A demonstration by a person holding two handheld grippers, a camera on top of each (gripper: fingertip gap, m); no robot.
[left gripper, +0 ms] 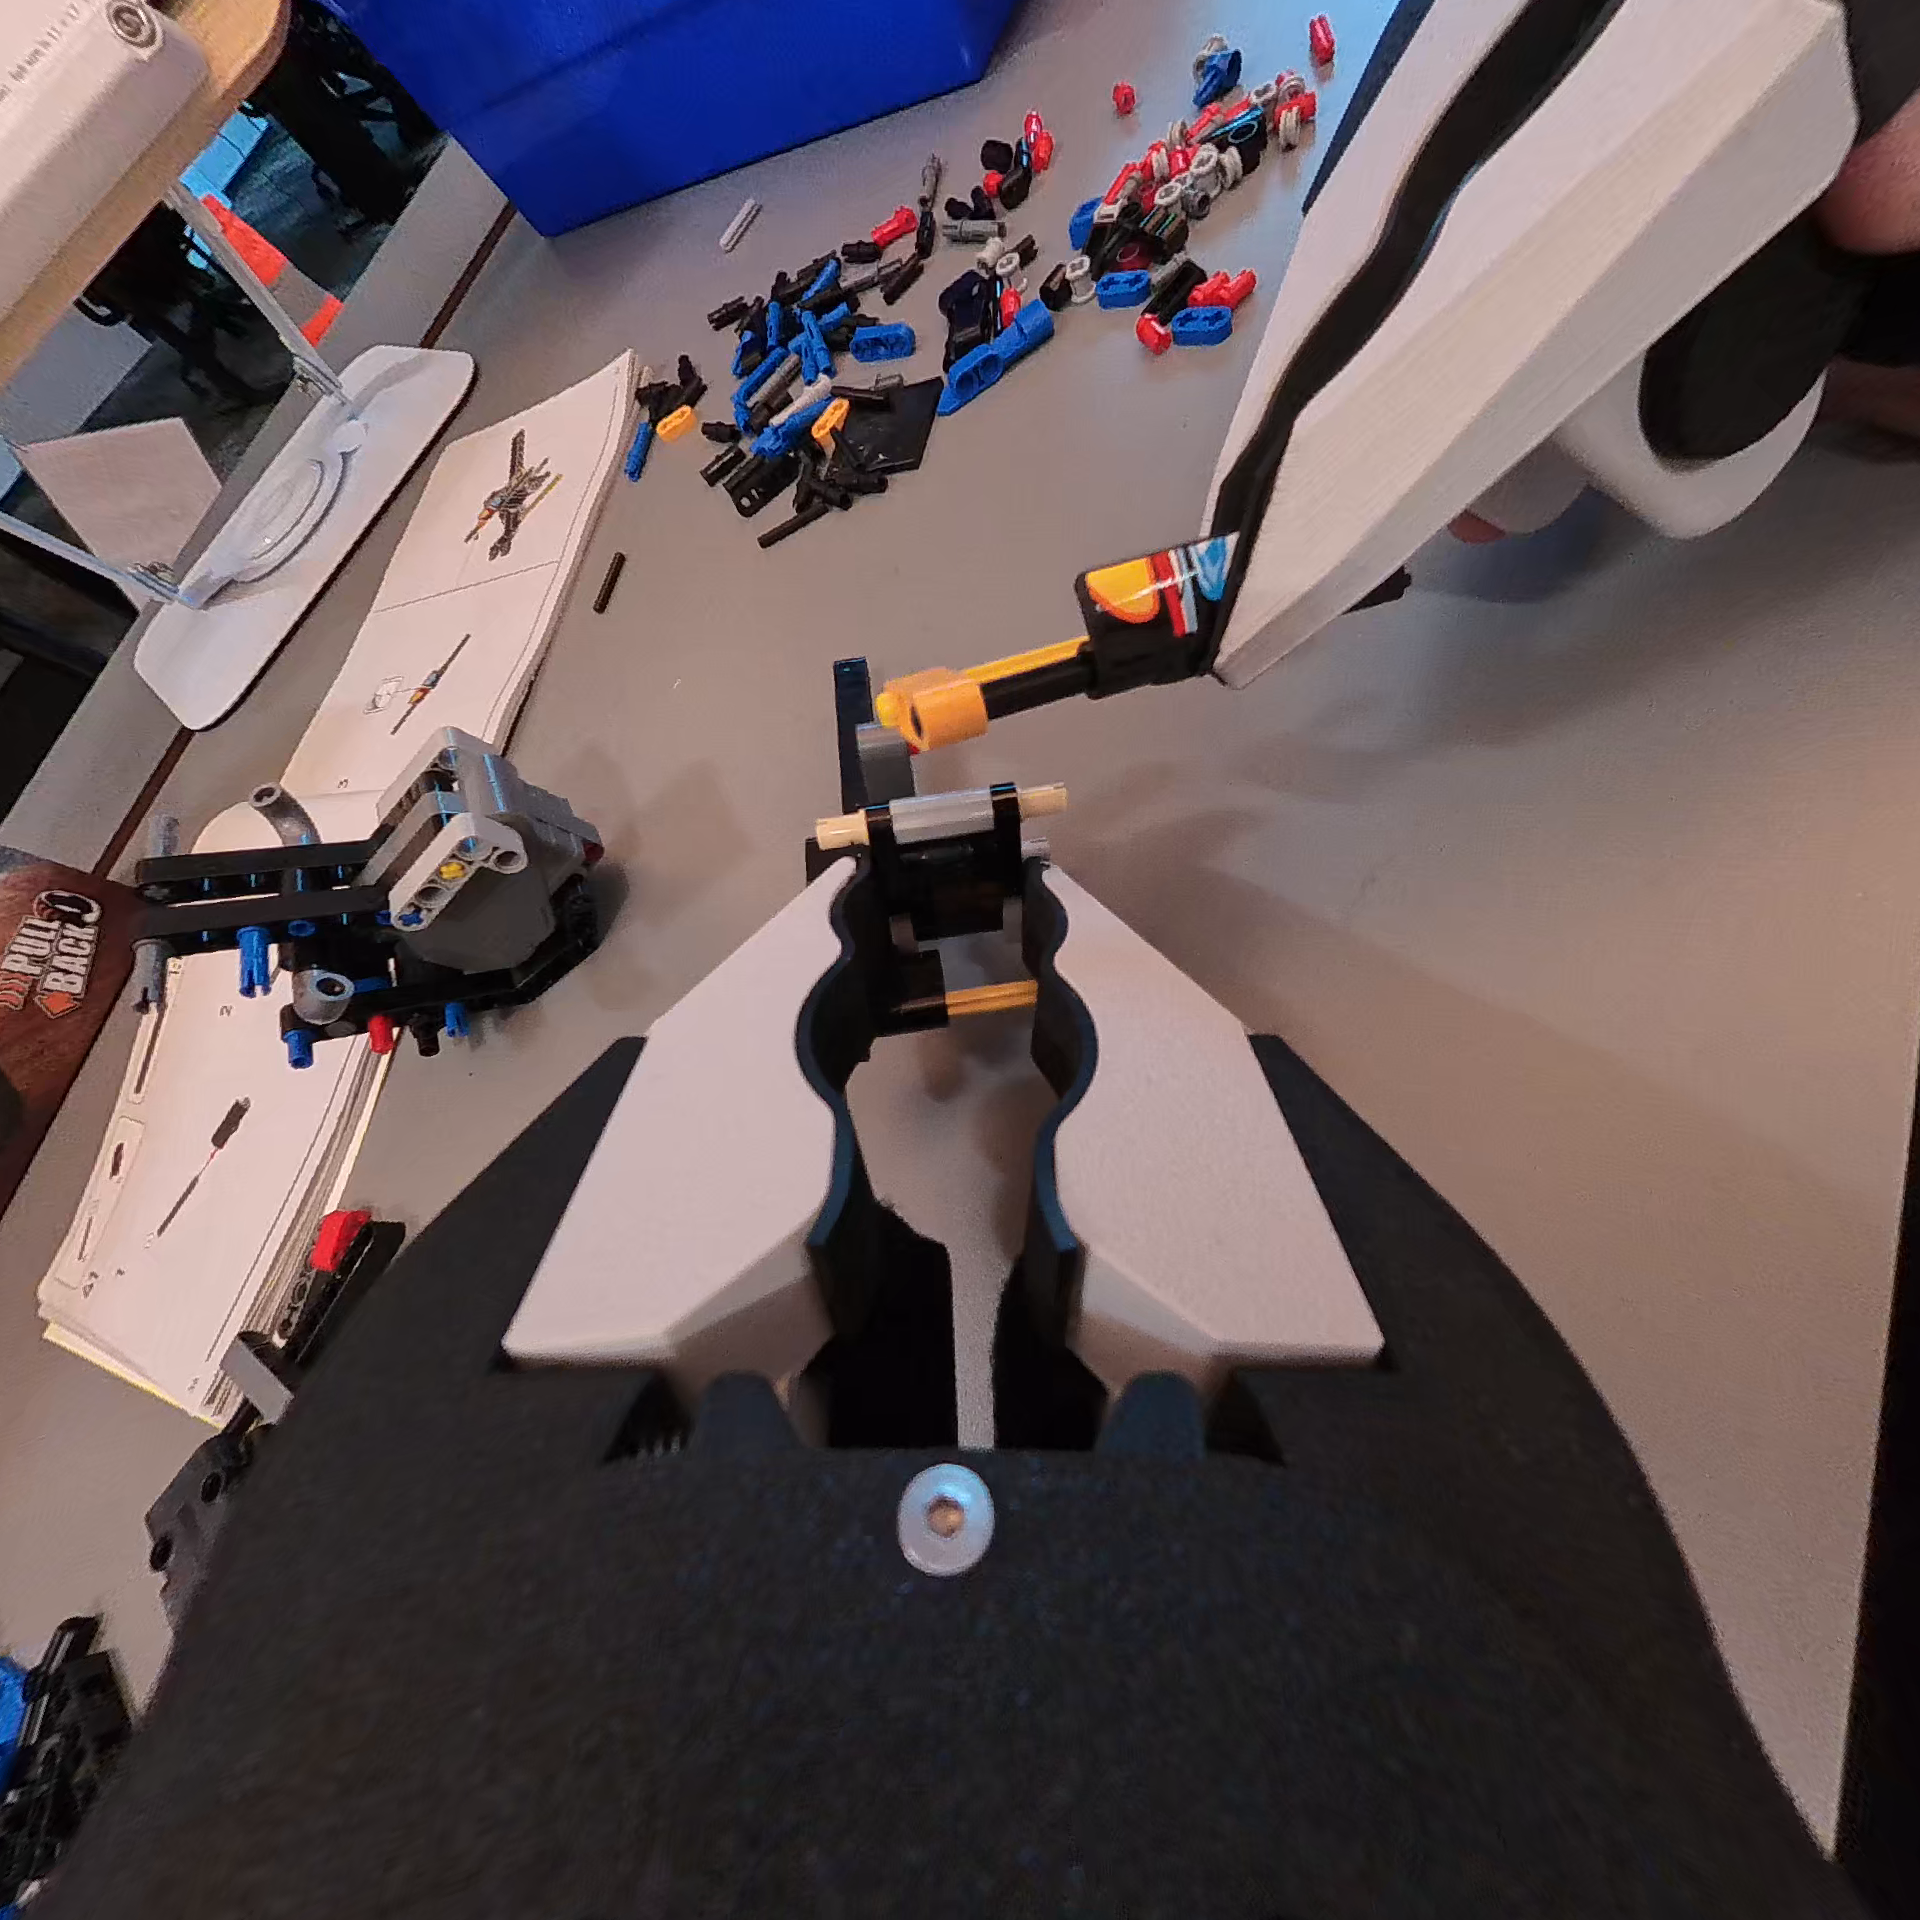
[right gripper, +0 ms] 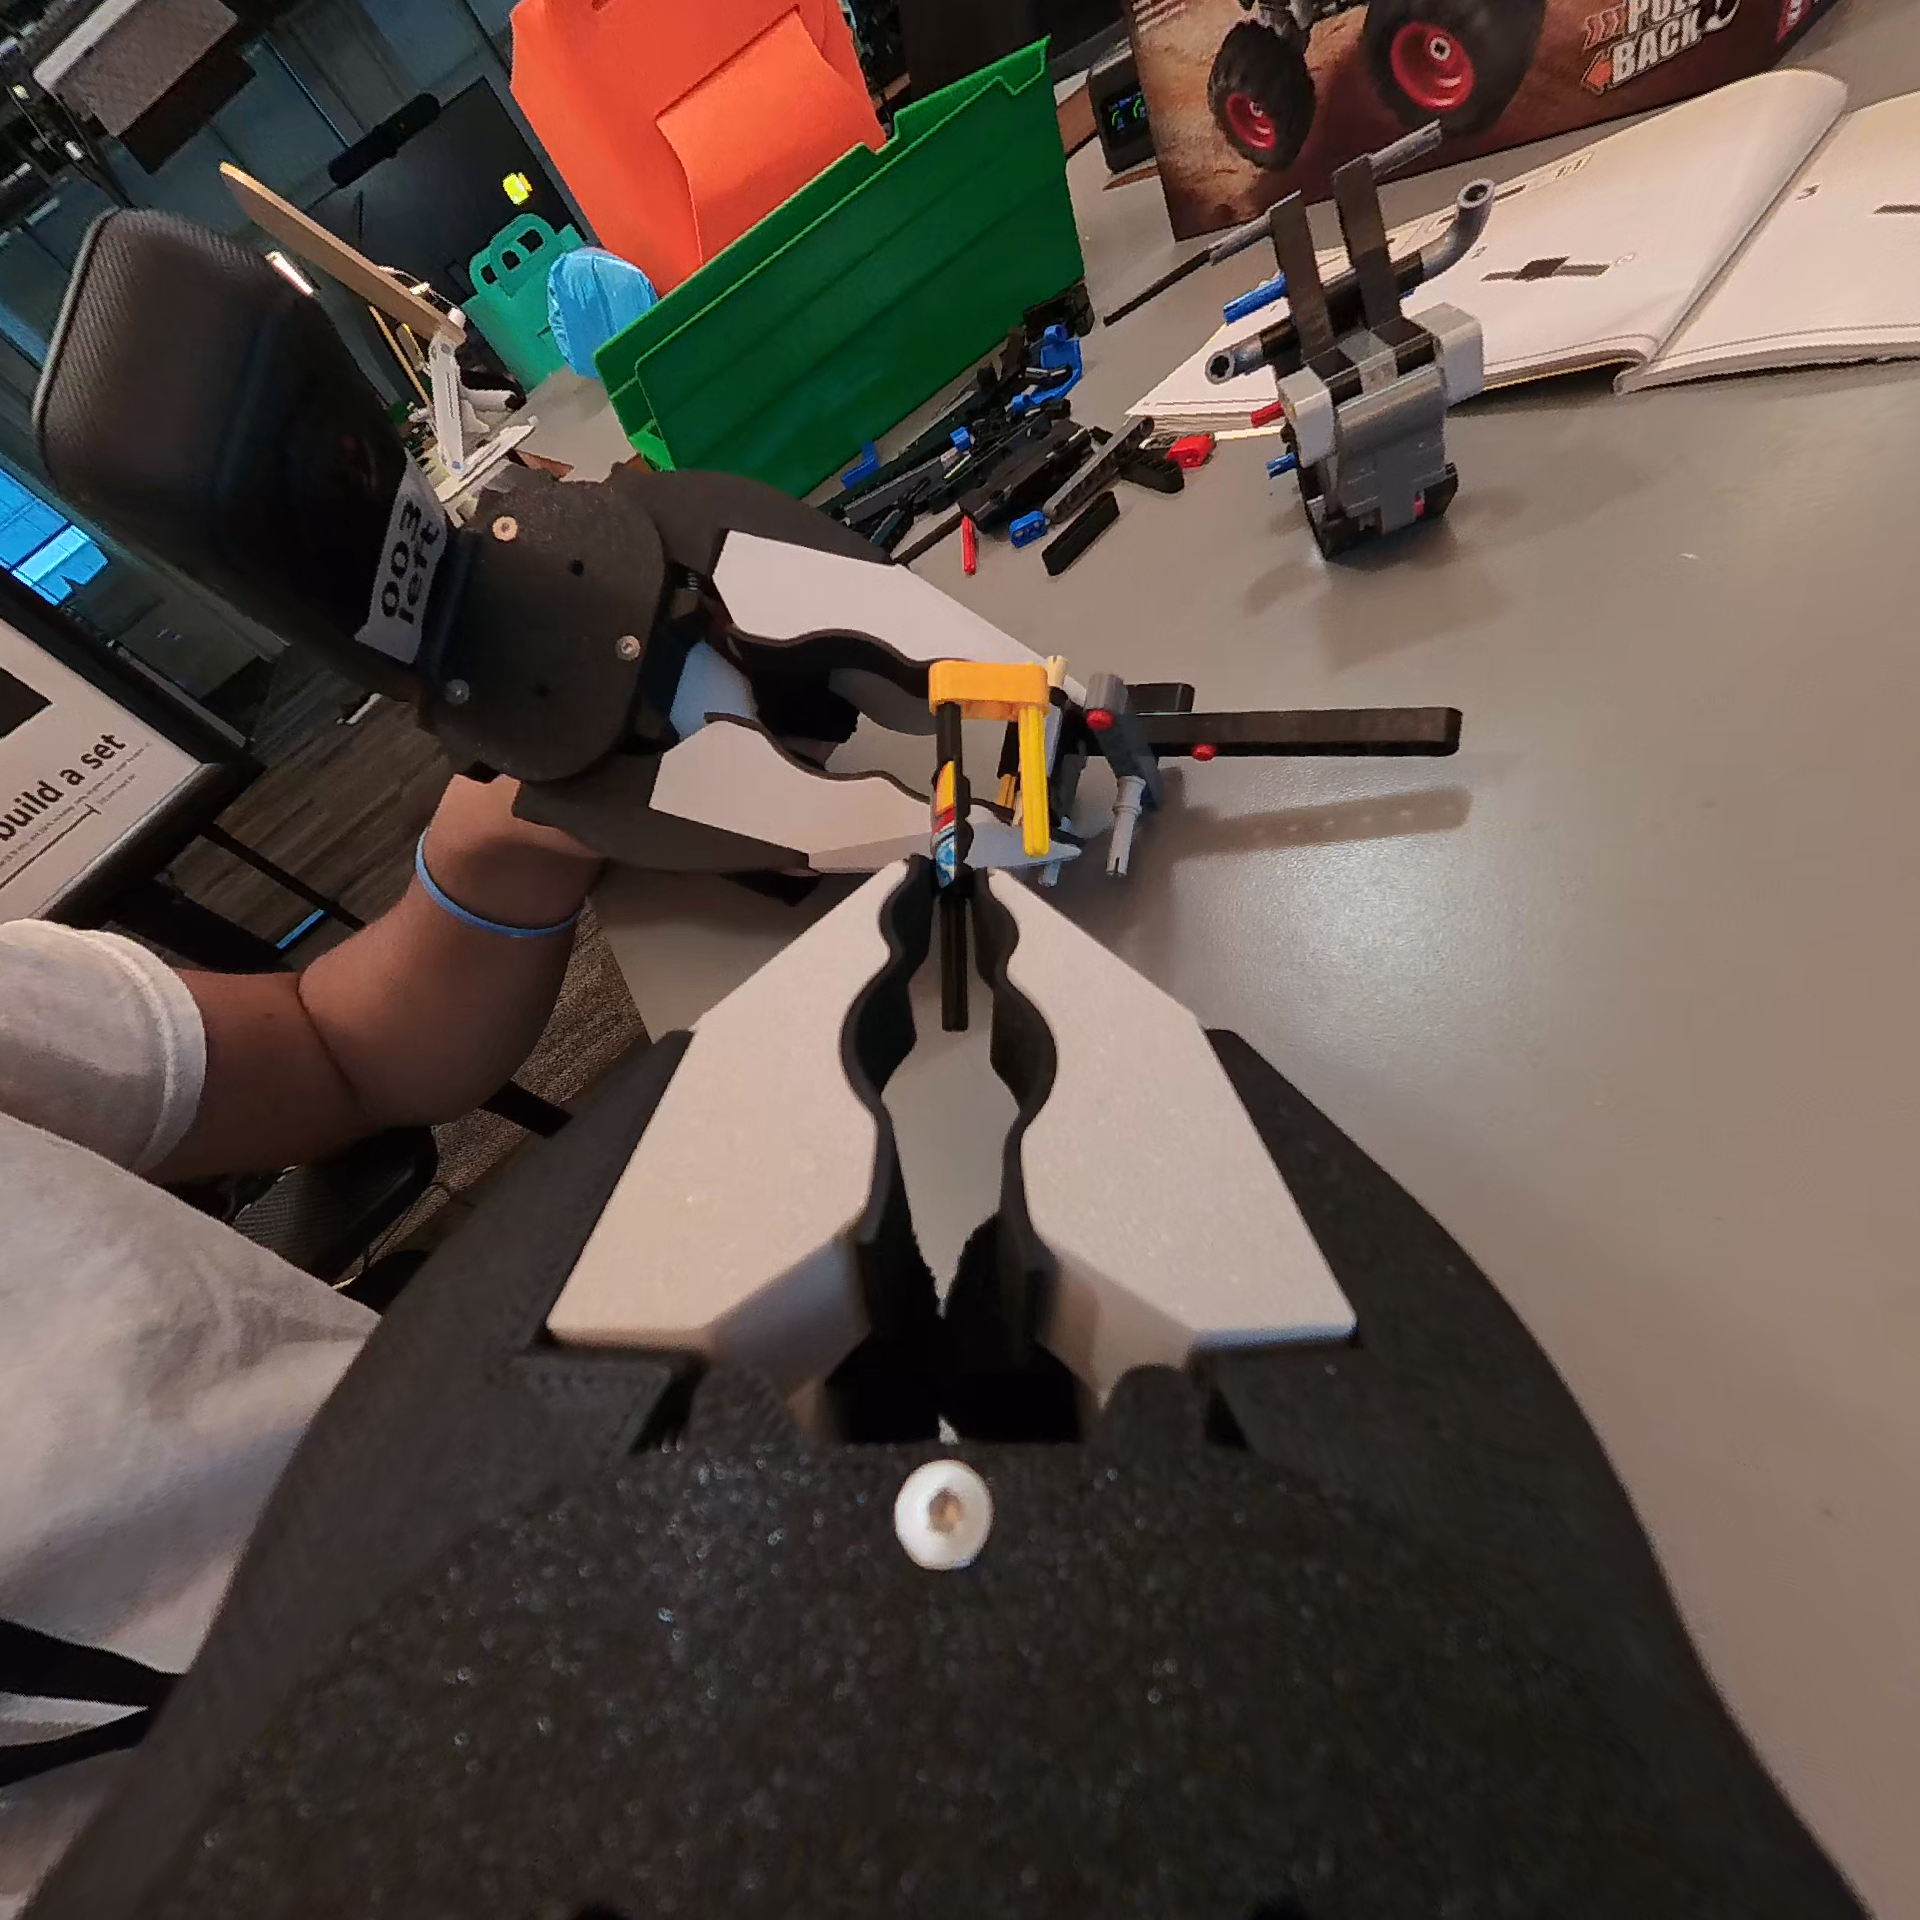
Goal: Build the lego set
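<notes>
In the left wrist view my left gripper [left gripper: 940,873] is shut on a small black Lego sub-assembly [left gripper: 945,904] with a grey-and-cream axle [left gripper: 940,816] across its top. It holds it just above the grey table. My right gripper [left gripper: 1226,644] comes in from the upper right, shut on a stickered black piece [left gripper: 1153,613]. That piece carries a black-and-yellow axle ending in an orange connector [left gripper: 935,712], which touches the top of the sub-assembly. In the right wrist view my right gripper [right gripper: 948,873] pinches the black axle [right gripper: 953,966], and my left gripper [right gripper: 1039,769] holds the sub-assembly with its long black beam [right gripper: 1330,732].
A partly built chassis with a grey motor block [left gripper: 457,883] [right gripper: 1371,436] stands on the open instruction booklet [left gripper: 499,540]. Loose blue, black and red parts [left gripper: 935,312] lie at the back by a blue bin [left gripper: 675,94]. A green bin [right gripper: 862,281] and the set's box [right gripper: 1455,83] stand farther off. The left gripper's tips are roughly 6 cm from the right gripper's.
</notes>
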